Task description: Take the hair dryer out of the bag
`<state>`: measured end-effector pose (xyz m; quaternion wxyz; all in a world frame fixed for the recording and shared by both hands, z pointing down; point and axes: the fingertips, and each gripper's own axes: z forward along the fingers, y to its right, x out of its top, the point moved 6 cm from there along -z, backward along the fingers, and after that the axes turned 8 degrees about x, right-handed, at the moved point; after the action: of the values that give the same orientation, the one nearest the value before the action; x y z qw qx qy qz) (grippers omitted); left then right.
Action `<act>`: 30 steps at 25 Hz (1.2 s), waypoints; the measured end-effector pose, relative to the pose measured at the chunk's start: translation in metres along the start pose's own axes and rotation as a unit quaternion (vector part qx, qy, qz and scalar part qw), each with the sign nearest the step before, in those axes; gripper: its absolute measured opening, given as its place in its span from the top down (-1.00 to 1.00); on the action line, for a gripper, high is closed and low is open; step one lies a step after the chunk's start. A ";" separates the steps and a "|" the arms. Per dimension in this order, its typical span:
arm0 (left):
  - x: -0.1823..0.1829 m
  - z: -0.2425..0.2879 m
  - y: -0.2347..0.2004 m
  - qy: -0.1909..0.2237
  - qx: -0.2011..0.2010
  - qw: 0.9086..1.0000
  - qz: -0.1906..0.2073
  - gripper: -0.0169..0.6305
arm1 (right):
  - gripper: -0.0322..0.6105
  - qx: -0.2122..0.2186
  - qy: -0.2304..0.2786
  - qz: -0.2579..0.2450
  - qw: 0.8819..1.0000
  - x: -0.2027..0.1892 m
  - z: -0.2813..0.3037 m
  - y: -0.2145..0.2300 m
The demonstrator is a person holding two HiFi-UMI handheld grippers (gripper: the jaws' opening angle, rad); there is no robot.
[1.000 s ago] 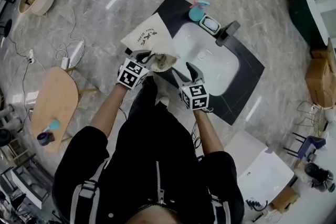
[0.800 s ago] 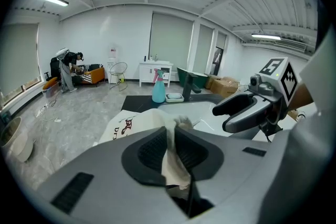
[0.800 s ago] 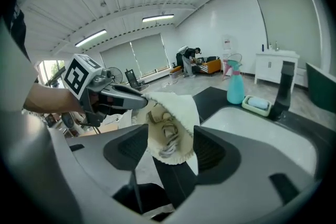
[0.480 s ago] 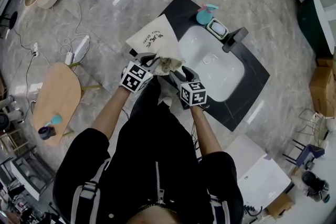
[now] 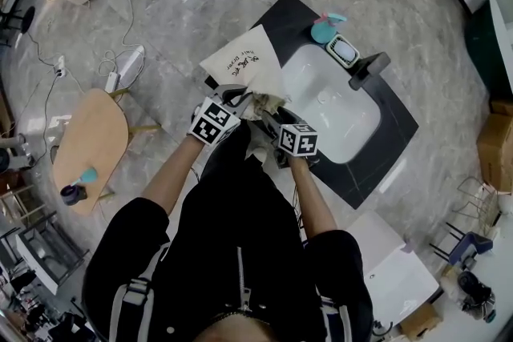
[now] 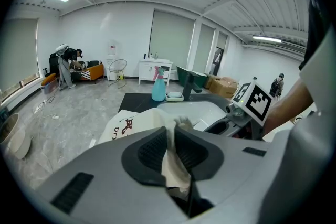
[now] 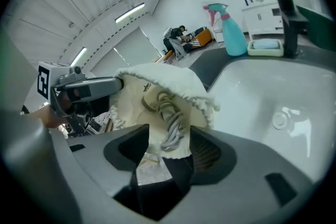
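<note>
Head view: cream bag [image 5: 250, 54], dark lettering illegible

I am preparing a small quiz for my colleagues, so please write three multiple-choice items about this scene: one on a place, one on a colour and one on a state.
1. Where does the cream cloth drawstring bag lie?
A. on the dark counter beside the white sink basin
B. inside that basin
C. on the light wooden table

2. What colour is the plastic spray bottle standing on the counter?
A. red
B. teal
C. yellow

3. What is the state of the left tool?
A. open and empty
B. shut on the black faucet
C. shut on the bag's cloth

Key:
1 A: the head view shows the bag on the counter's corner, outside the basin.
2 B: all three views show the bottle teal.
3 C: the left gripper view shows cream cloth pinched between its jaws.
</note>
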<state>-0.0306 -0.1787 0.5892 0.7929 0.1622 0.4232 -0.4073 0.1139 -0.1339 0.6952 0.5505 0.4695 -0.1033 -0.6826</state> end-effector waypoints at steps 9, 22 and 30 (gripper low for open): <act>-0.002 0.003 -0.003 -0.005 0.000 1.000 -0.006 0.76 | 0.17 0.007 0.000 0.085 0.996 0.000 0.018 0.011; 0.001 0.006 -0.005 -0.002 -0.008 1.000 0.004 0.76 | 0.51 -0.003 -0.001 0.098 0.995 -0.004 0.032 0.006; -0.001 0.005 -0.006 -0.008 -0.008 1.000 0.012 0.76 | 0.61 -0.012 -0.004 0.101 0.995 -0.006 0.030 0.004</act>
<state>-0.0328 -0.1850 0.5930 0.8021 0.1579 0.4183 -0.3958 0.0937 -0.1421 0.7173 0.6220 0.4471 -0.1443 -0.6264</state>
